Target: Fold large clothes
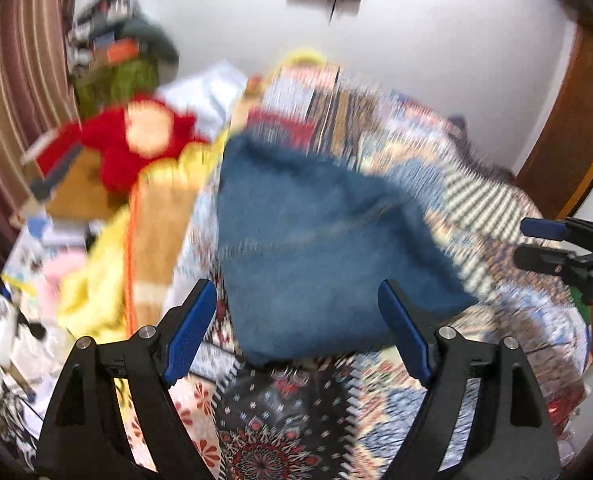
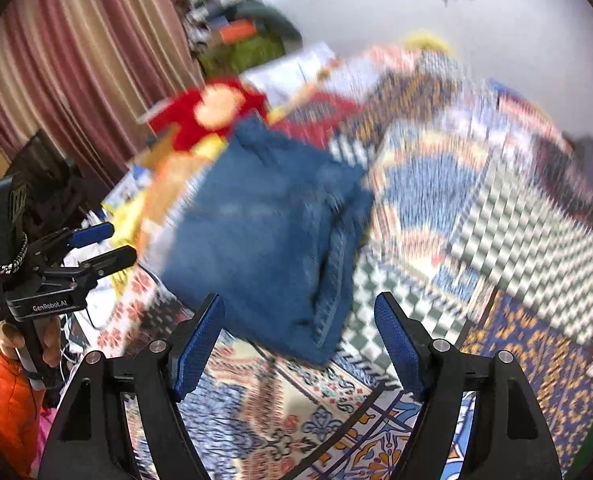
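Both frames motion-blurred. Folded blue jeans (image 1: 320, 248) lying as a compact bundle on the patchwork bedspread (image 1: 476, 200) of the bed, one seamed edge facing the right wrist view, nothing gripping them. Left gripper (image 1: 296, 328) spread wide, blue pads (image 1: 190, 332) apart with nothing pinched, raised above the near edge of the jeans, not touching. Right gripper (image 2: 298, 340) likewise spread, pads (image 2: 198, 344) clear of the denim, empty, over the near corner of the bundle. Each gripper also visible from the other's camera: right one at the right edge of the left wrist view, left one at the left edge of the right wrist view, held by a hand (image 2: 44, 344) with an orange sleeve (image 2: 10, 400) below it. Red plush toy (image 1: 136, 140) beyond the jeans toward the far left, near a yellow cloth (image 1: 92, 292) and an orange-brown fabric. Striped pink curtain (image 2: 80, 64) at left, cluttered pile of stuff in the far corner, white wall behind with a dark box mounted high up. Wooden door frame at right in the left wrist view.
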The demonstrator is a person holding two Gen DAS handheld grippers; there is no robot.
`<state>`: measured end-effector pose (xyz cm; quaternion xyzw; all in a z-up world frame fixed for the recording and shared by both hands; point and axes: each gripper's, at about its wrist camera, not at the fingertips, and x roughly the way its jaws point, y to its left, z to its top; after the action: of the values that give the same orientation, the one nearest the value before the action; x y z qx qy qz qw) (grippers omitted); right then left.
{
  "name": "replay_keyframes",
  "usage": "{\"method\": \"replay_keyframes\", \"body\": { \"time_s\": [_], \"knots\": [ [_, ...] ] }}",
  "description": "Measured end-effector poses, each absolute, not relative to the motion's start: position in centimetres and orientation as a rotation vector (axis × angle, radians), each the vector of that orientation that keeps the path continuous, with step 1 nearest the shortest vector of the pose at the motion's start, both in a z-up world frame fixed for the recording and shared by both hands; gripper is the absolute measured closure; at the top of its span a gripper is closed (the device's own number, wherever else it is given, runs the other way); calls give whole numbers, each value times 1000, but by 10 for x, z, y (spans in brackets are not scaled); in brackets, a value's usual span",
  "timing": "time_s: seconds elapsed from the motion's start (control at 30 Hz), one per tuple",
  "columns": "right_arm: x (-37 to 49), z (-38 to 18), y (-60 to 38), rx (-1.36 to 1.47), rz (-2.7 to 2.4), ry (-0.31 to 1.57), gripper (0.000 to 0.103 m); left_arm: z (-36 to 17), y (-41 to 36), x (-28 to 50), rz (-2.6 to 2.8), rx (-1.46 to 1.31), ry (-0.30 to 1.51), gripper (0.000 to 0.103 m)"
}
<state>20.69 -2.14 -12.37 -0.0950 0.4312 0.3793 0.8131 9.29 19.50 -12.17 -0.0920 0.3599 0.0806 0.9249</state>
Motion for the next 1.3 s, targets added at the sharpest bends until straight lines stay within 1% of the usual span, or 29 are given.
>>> {"method": "replay_keyframes", "body": {
  "time_s": [0.23, 0.37, 0.57, 0.73, 0.8, 0.87, 0.93, 0.97, 1.03, 1.07, 1.1, 1.3],
  "knots": [
    [151, -38, -38, -106, 854, 620, 28, -37, 163, 50, 146, -152, 450, 20],
    [113, 4, -53, -54, 842, 440, 28, -2, 146, 19, 141, -135, 313, 20],
    [65, 36, -72, -2, 831, 297, 28, 23, 119, -24, 170, -86, 173, 20],
    [36, 38, -76, 4, 799, 262, 28, 24, 103, -44, 205, -60, 128, 19],
    [29, 37, -78, 6, 783, 264, 28, 24, 100, -48, 219, -65, 125, 14],
    [24, 36, -79, -7, 763, 265, 27, 23, 99, -53, 221, -80, 125, 7],
    [22, 37, -80, -25, 743, 264, 23, 23, 97, -57, 226, -80, 119, 4],
    [21, 37, -81, -32, 729, 260, 19, 23, 96, -58, 232, -76, 118, 0],
    [19, 37, -83, -32, 701, 253, 10, 22, 94, -60, 242, -68, 118, 0],
    [20, 37, -84, -25, 693, 251, 3, 21, 93, -59, 243, -65, 123, 0],
    [19, 37, -87, -12, 685, 248, 0, 21, 93, -58, 241, -67, 130, 0],
    [20, 38, -92, -1, 636, 245, 0, 19, 95, -56, 245, -83, 137, 0]
  ]
}}
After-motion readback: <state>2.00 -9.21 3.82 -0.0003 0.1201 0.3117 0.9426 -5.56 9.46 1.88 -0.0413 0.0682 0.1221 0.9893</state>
